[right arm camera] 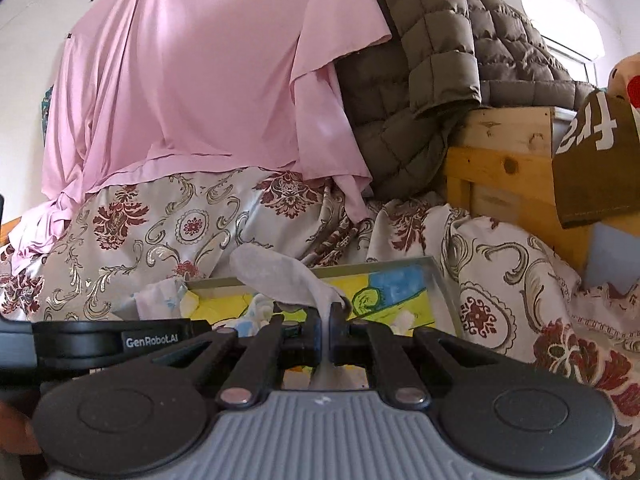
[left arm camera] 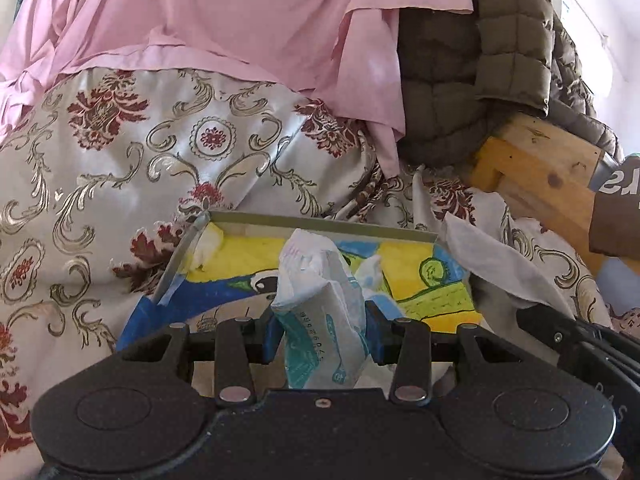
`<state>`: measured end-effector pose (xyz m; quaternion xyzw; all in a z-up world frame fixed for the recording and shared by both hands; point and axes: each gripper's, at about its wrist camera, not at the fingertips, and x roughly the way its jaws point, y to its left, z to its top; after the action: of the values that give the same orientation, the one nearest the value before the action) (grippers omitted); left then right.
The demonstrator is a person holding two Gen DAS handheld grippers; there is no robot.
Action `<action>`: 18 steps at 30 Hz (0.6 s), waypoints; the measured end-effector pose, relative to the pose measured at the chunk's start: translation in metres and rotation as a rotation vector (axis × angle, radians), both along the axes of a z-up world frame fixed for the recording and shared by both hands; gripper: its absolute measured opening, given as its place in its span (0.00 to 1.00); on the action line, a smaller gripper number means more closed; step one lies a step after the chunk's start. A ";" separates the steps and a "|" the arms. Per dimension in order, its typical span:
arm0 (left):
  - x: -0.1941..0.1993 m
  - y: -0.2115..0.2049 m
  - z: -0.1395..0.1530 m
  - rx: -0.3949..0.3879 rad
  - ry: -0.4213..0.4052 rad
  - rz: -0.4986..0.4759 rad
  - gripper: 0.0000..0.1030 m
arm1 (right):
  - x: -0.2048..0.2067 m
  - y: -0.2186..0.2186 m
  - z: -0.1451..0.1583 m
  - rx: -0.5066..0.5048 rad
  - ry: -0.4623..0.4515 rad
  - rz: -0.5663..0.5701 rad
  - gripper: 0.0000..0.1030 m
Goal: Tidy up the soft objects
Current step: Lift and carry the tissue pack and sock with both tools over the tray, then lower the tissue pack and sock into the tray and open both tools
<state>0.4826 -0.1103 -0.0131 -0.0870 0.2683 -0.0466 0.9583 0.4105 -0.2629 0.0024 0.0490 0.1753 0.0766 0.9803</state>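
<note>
A: Gripping a tissue pack (left arm camera: pixel 320 320), the left tool (left arm camera: pixel 322 330) has its blue pads pressed on both sides of the pack, jaws partly apart around it.

B: And the right tool (right arm camera: pixel 329 334)?

A: Its jaws are pinched tight on a white tissue (right arm camera: pixel 280 276), which fans out up and to the left from the fingertips. From the left wrist view the same tissue (left arm camera: pixel 486 258) droops just right of the tray (left arm camera: pixel 320 224).

B: Where does the pack sit?

A: It hangs upright in front of the tray, a shallow one with a yellow, blue and green drawing on its floor. The pack's torn white top sticks up above the pads; its teal-printed lower end points toward the camera.

B: What is around the tray?

A: It lies on a floral cloth (left arm camera: pixel 120 160), cream with red and silver scrolls. Behind that, a pink sheet (left arm camera: pixel 240 32) drapes down, and a quilted olive jacket (left arm camera: pixel 500 60) lies to its right, over a wooden frame (left arm camera: pixel 536 168). In the right wrist view the tray (right arm camera: pixel 440 276) shows more crumpled tissues inside.
</note>
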 end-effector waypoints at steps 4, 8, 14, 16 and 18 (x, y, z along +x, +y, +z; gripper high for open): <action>-0.001 -0.001 -0.002 0.014 0.007 0.000 0.43 | 0.002 0.000 0.000 -0.001 0.014 -0.001 0.04; 0.001 -0.003 -0.002 0.017 0.013 0.000 0.43 | 0.004 -0.003 -0.002 0.006 0.028 -0.008 0.04; 0.002 -0.005 -0.003 0.023 0.014 0.010 0.44 | 0.007 -0.007 -0.005 0.014 0.043 -0.020 0.04; 0.002 -0.006 -0.003 0.025 0.014 0.010 0.45 | 0.007 -0.006 -0.005 0.014 0.045 -0.021 0.04; 0.002 -0.006 -0.003 0.026 0.012 0.011 0.46 | 0.007 -0.006 -0.004 0.015 0.046 -0.020 0.05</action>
<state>0.4845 -0.1164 -0.0164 -0.0761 0.2744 -0.0373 0.9579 0.4171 -0.2686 -0.0021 0.0598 0.1969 0.0669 0.9763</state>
